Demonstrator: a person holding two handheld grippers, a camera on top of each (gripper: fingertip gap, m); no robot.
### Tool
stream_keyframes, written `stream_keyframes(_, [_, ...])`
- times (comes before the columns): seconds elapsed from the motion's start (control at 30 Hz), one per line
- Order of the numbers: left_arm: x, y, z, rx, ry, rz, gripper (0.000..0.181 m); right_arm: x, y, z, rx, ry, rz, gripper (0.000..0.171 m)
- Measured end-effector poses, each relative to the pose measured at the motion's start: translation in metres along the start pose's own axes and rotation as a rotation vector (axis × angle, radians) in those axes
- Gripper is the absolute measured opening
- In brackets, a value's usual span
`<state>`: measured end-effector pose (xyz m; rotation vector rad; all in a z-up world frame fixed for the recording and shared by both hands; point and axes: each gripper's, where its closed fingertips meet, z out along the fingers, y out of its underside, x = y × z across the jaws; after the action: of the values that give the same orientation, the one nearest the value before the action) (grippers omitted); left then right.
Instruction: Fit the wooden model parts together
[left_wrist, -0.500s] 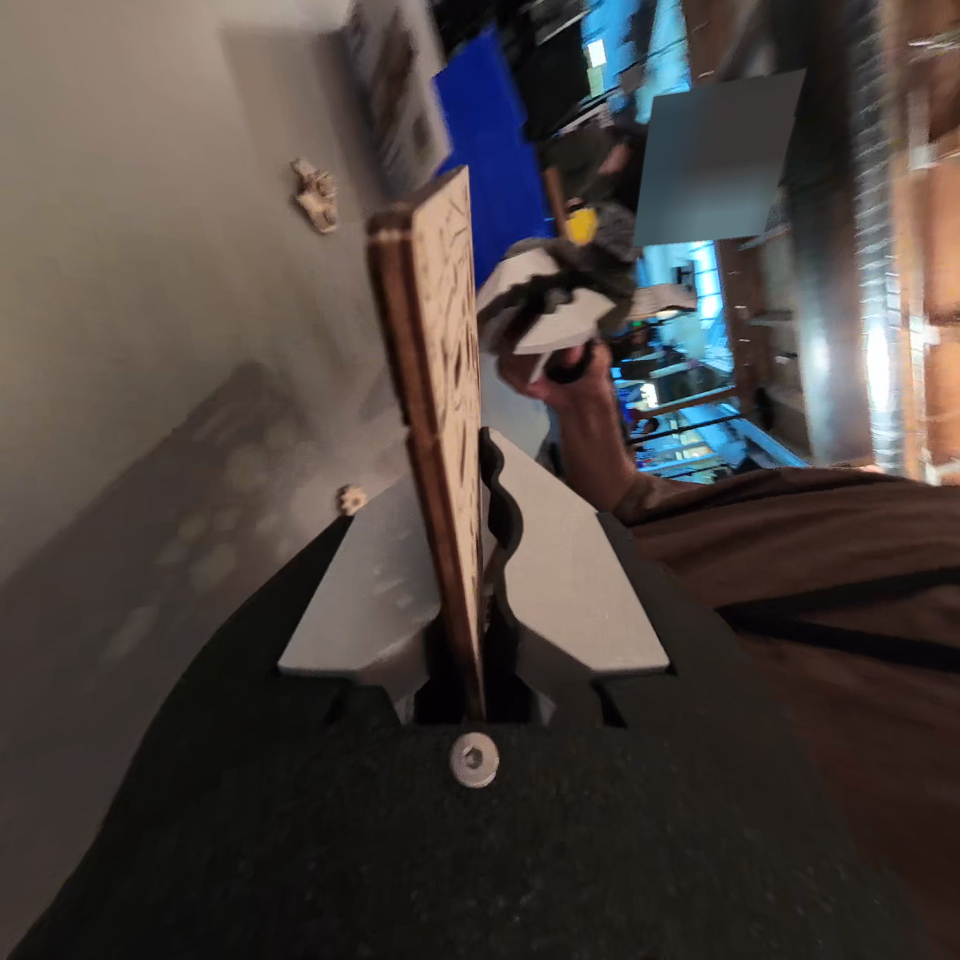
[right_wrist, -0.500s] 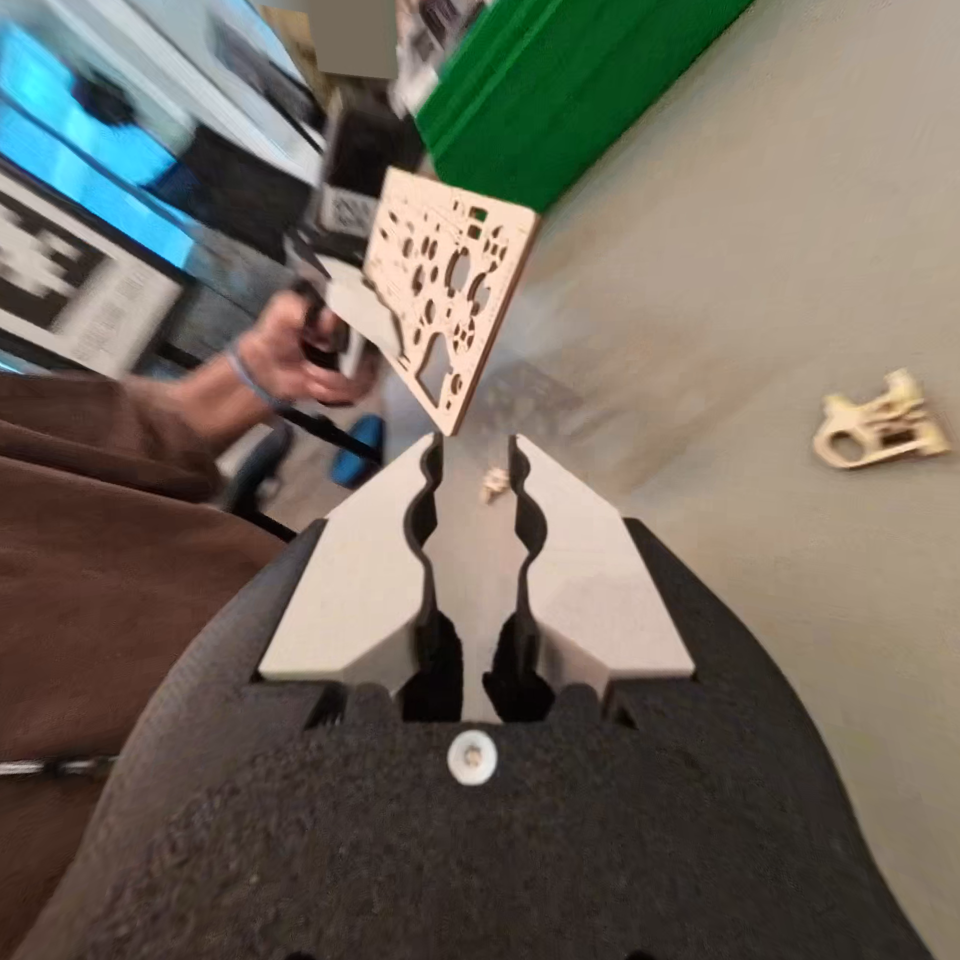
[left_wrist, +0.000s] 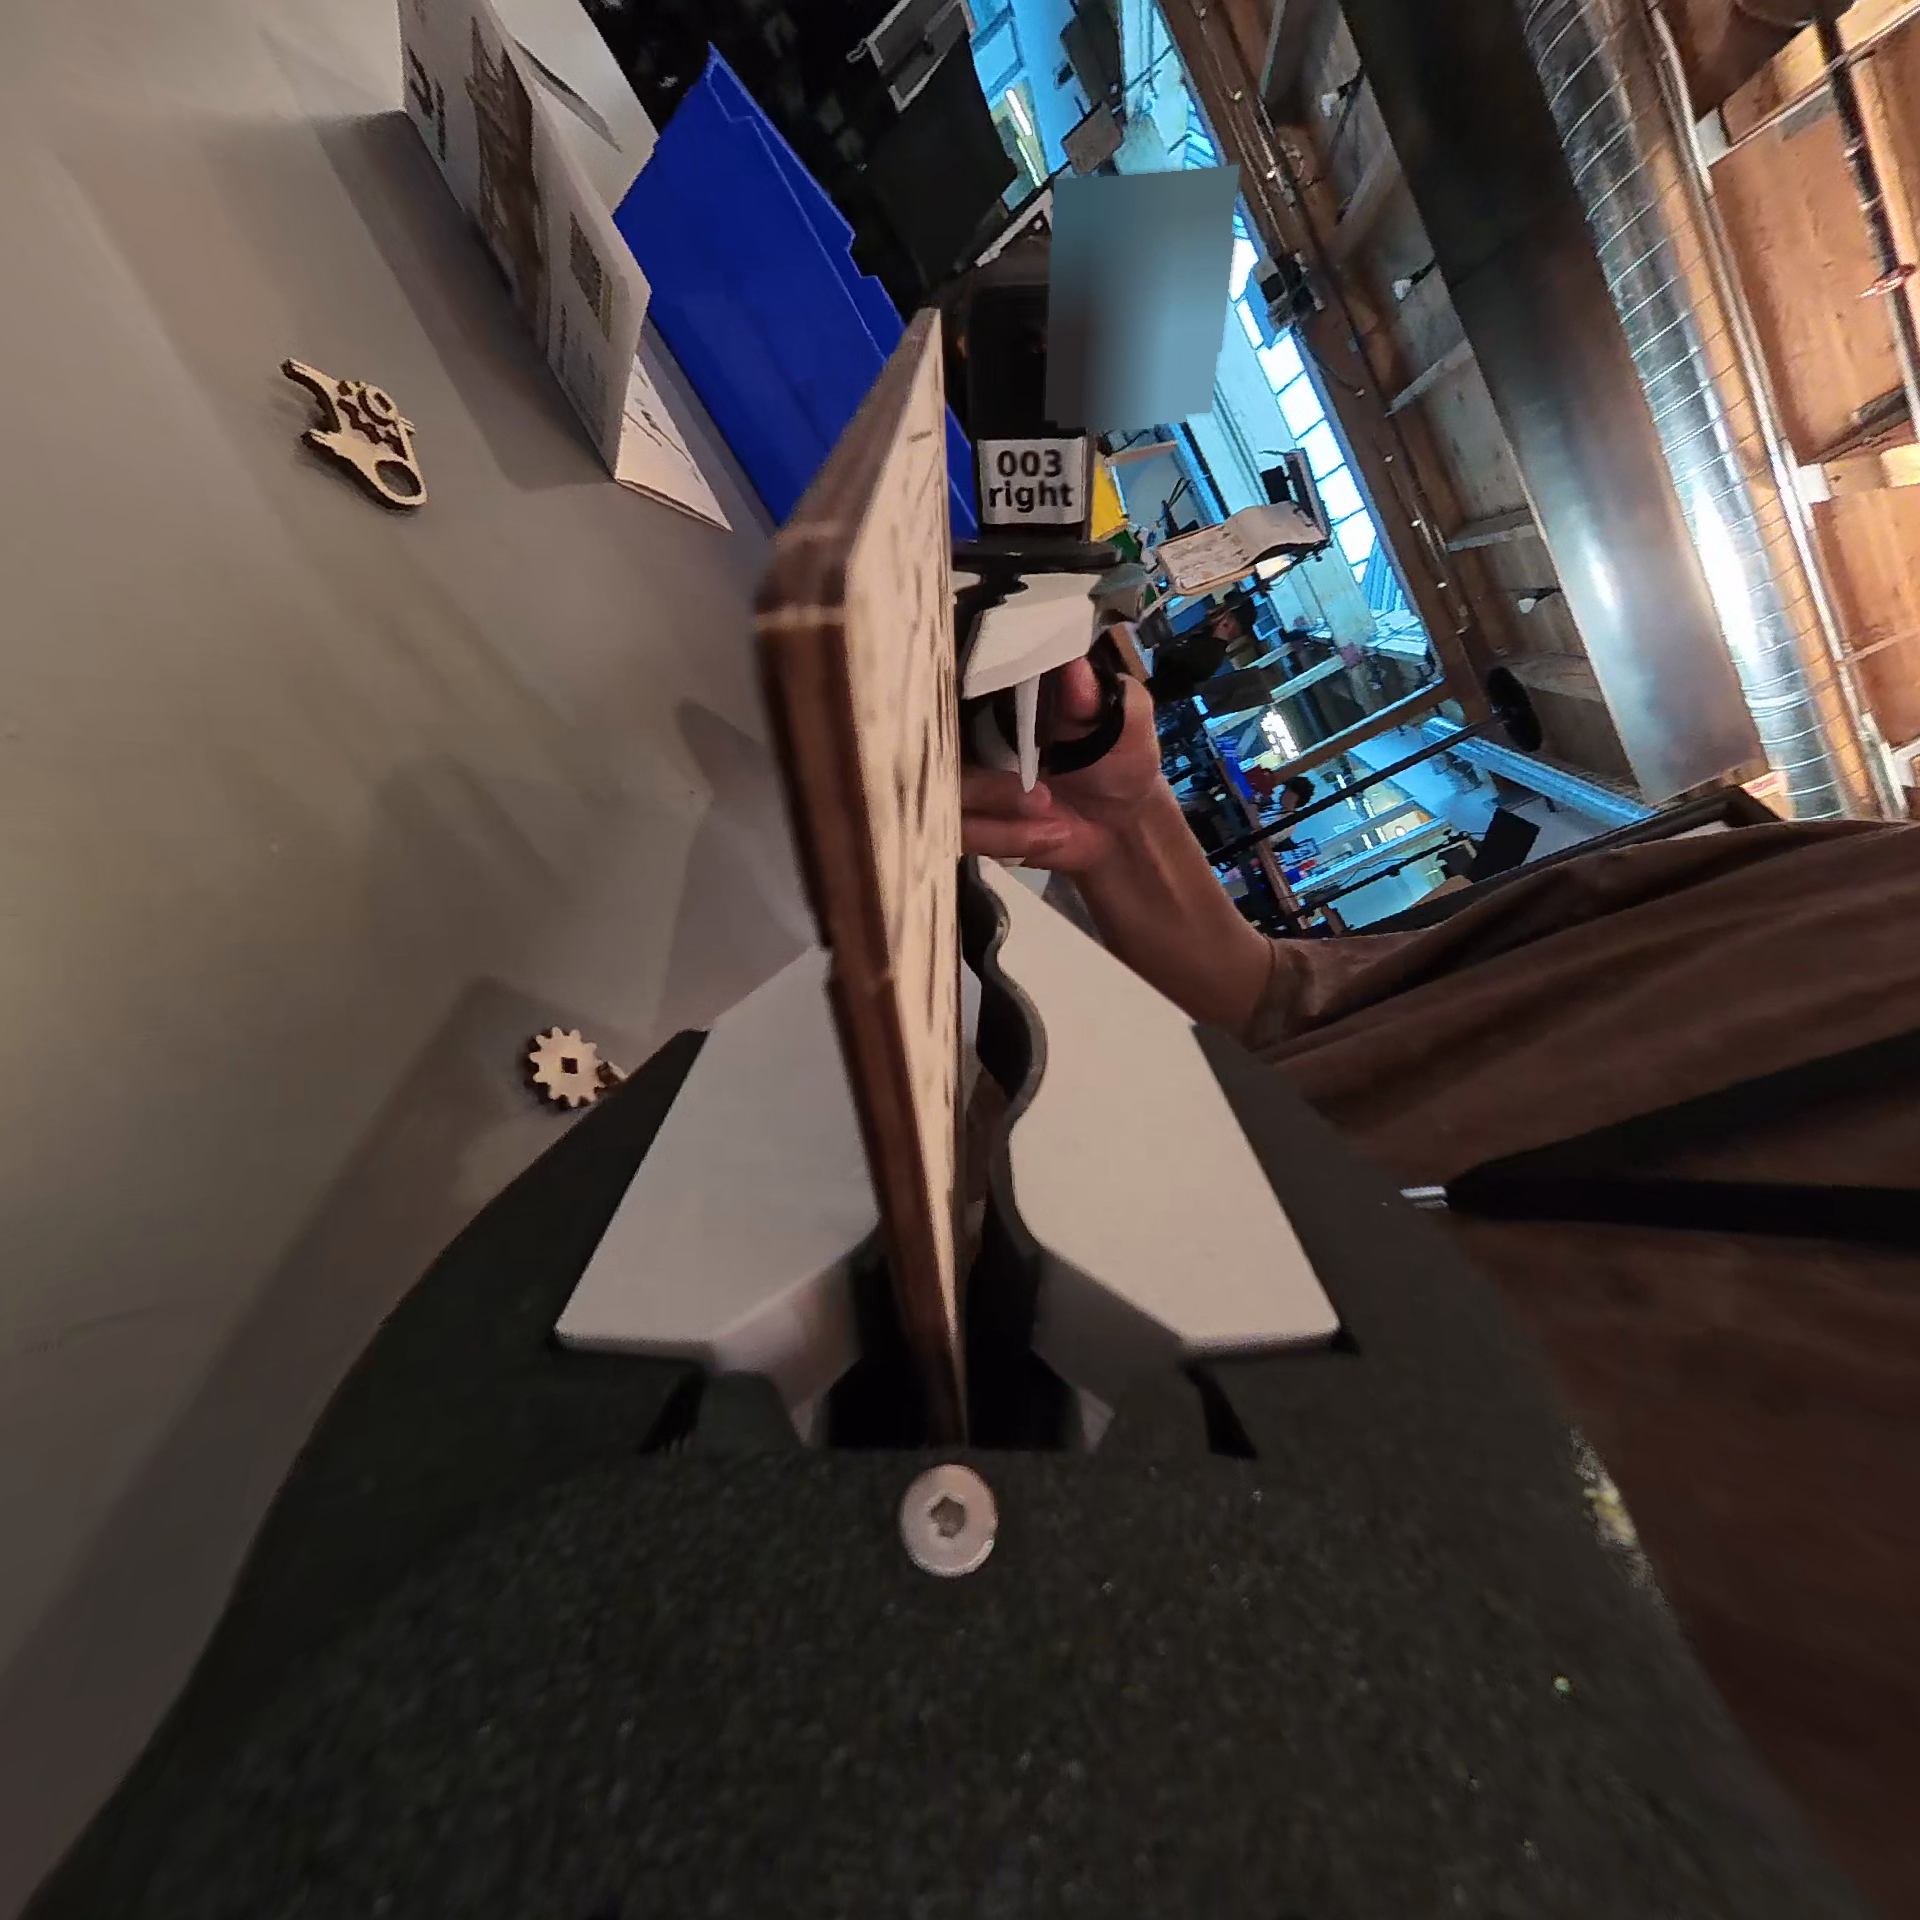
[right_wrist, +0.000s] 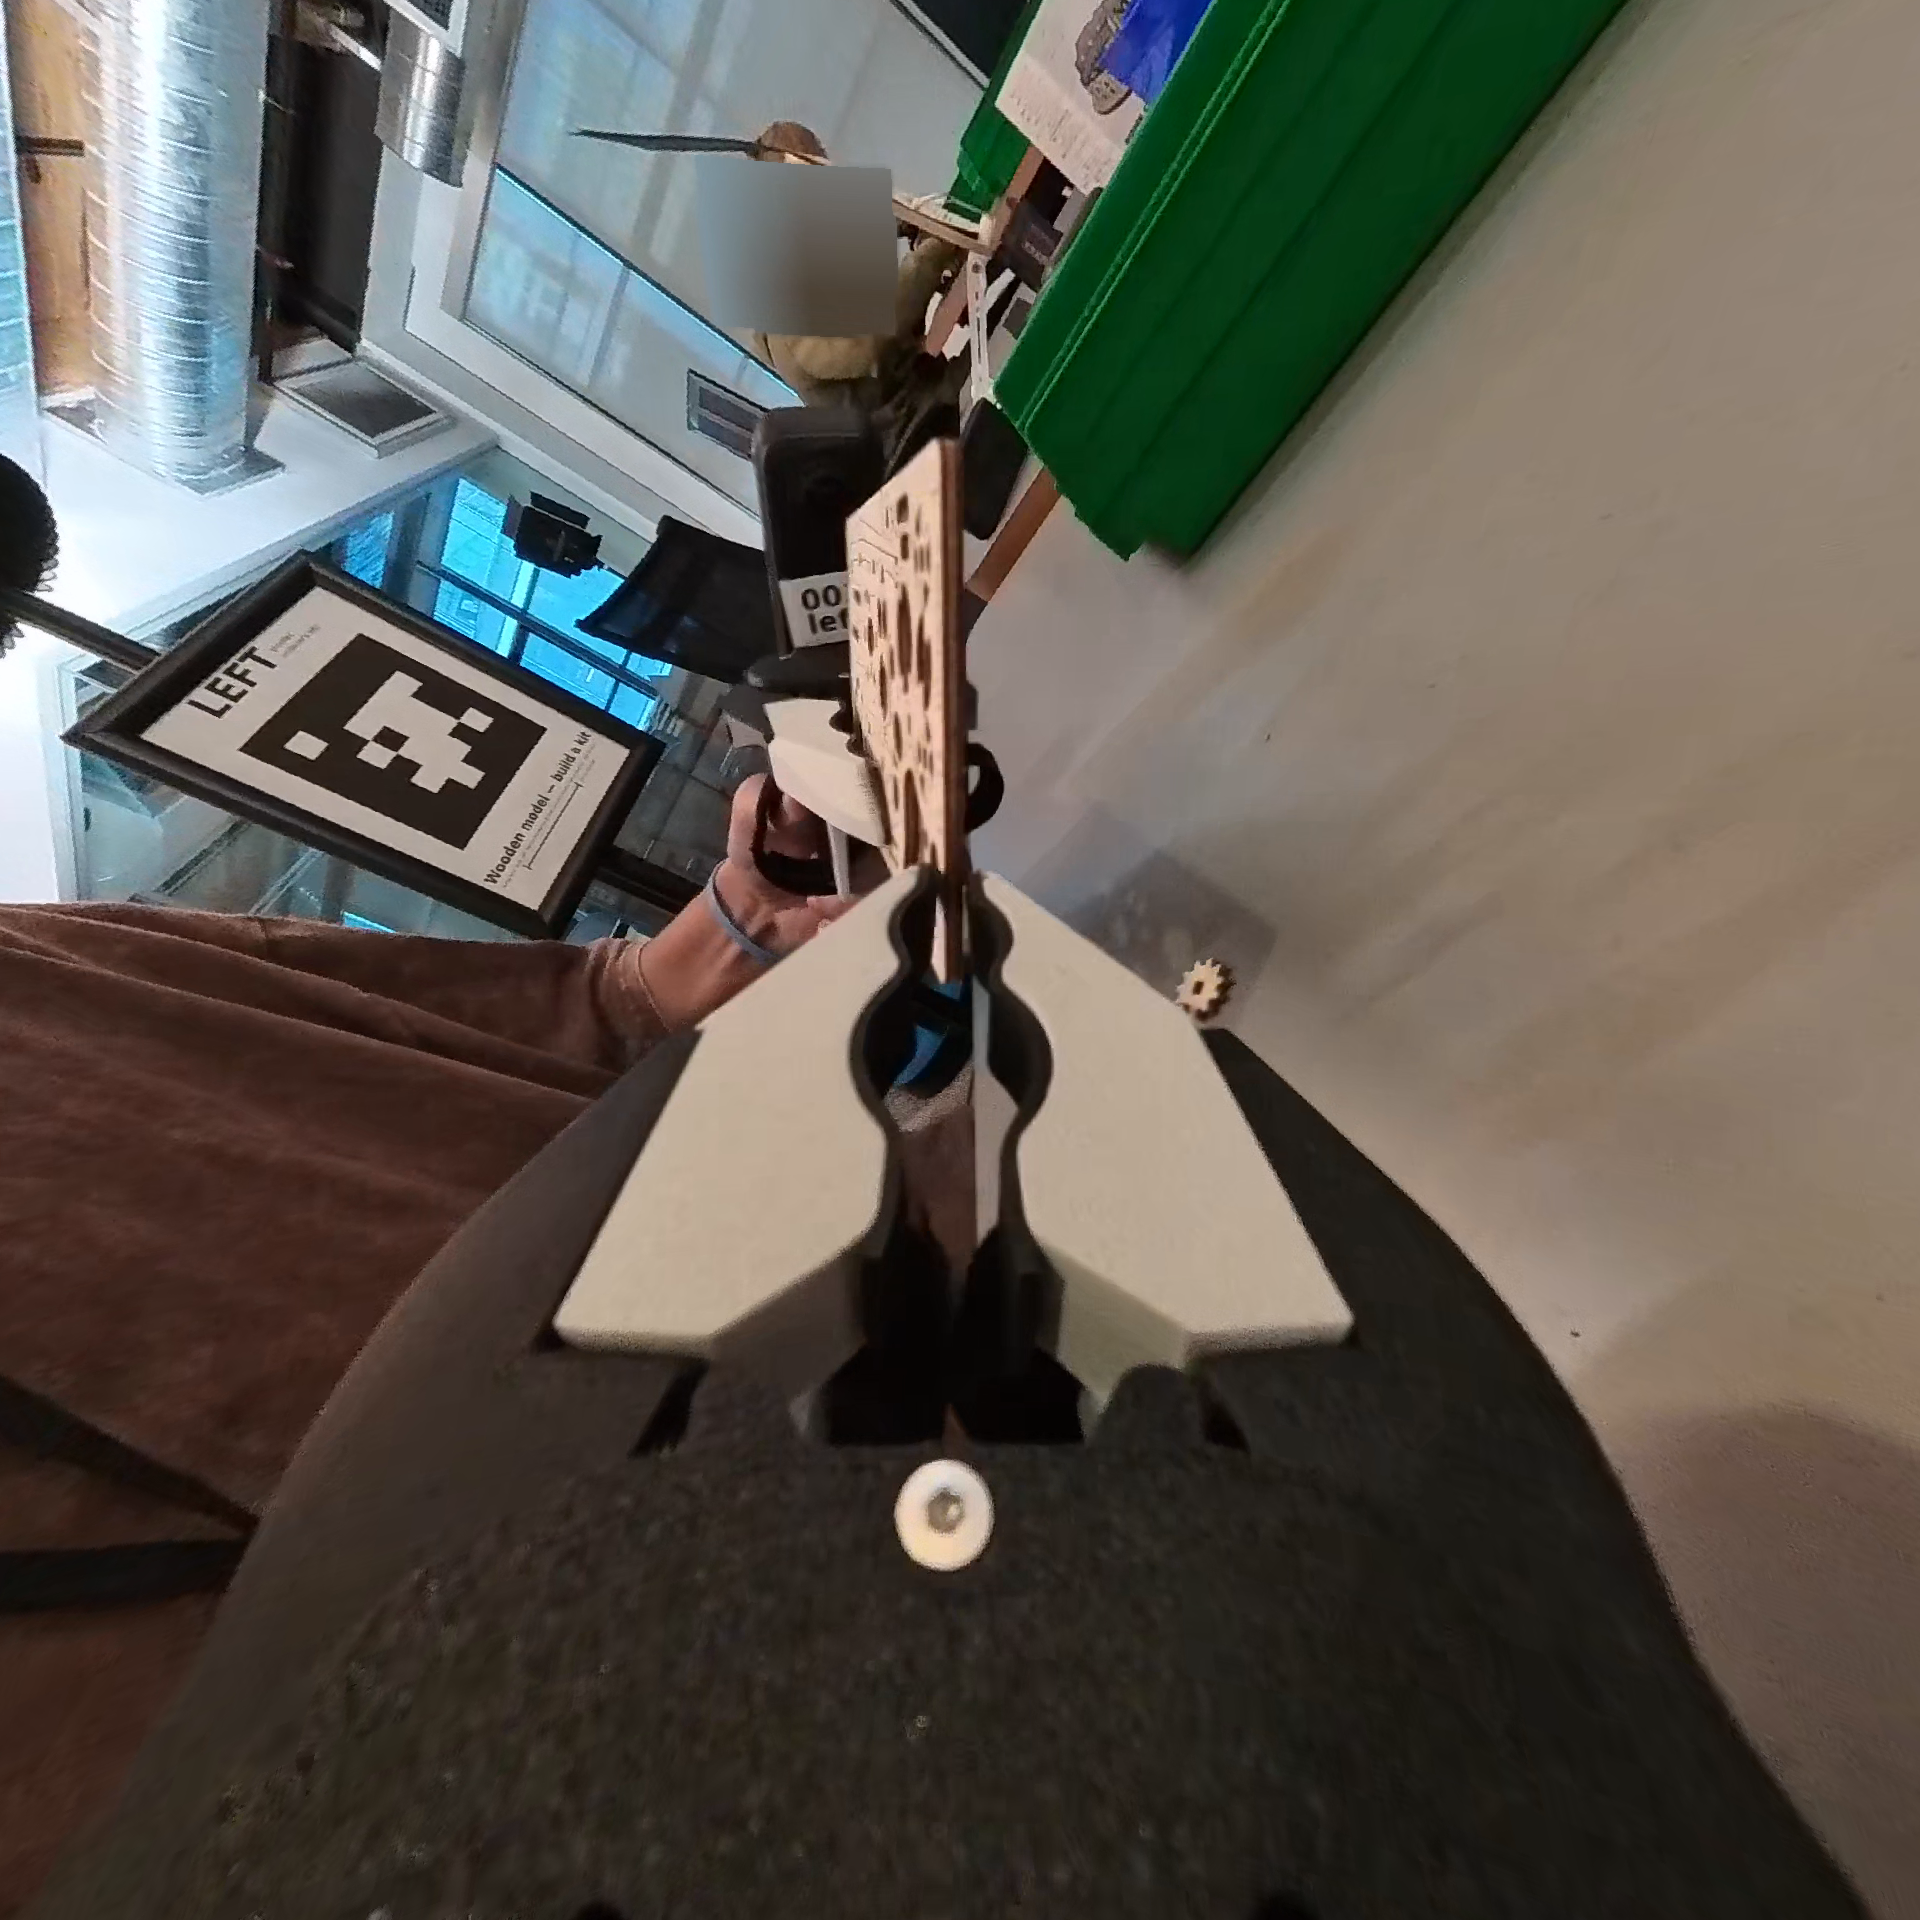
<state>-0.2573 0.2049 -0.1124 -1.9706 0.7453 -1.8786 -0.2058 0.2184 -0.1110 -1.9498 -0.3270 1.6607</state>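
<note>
**A:** Table first: grey, with a blue bin at its far edge in the left wrist view and a green bin far right in the right wrist view. Where is the wooden sheet?

**B:** Clamped edge-on in the left gripper, standing up off the table, its punched face turned right. The right gripper has its jaws narrowed around the sheet's near corner; whether they truly pinch it I cannot tell.

**A:** So which step?

**B:** Freeing a part from the sheet, I judge, not yet fitting. Next the right gripper must bite firmly on one cut piece and push it out while the left holds steady.

**A:** Smaller things?

**B:** A partly built piece lies far left on the table, and a small gear near the left gripper.
</note>
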Motion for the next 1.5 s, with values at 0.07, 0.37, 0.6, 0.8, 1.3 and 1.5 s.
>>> stream_keyframes(0.07, [-0.001, 0.001, 0.001, -0.002, -0.005, 0.002, 0.003, 0.003, 0.001, 0.002, 0.005, 0.014, 0.001, 0.008])
stream_keyframes(0.37, [-0.023, 0.014, 0.011, -0.026, -0.104, -0.006, 0.002, 0.041, 0.013, -0.002, -0.07, 0.298, -0.18, 0.005])
stream_keyframes(0.6, [-0.051, 0.023, 0.019, -0.056, -0.215, -0.011, 0.002, 0.077, 0.021, -0.004, -0.171, 0.614, -0.404, 0.007])
stream_keyframes(0.8, [-0.048, 0.012, 0.009, 0.018, -0.11, -0.103, 0.002, 0.051, 0.011, -0.011, -0.06, 0.34, -0.27, 0.014])
stream_keyframes(1.3, [-0.02, 0.011, 0.01, 0.015, 0.04, -0.086, 0.002, 0.019, 0.016, -0.007, -0.039, 0.044, -0.04, 0.005])
stream_keyframes(1.5, [-0.024, 0.012, 0.012, 0.018, 0.023, -0.117, 0.003, 0.027, 0.019, -0.009, -0.072, 0.135, -0.126, 0.005])
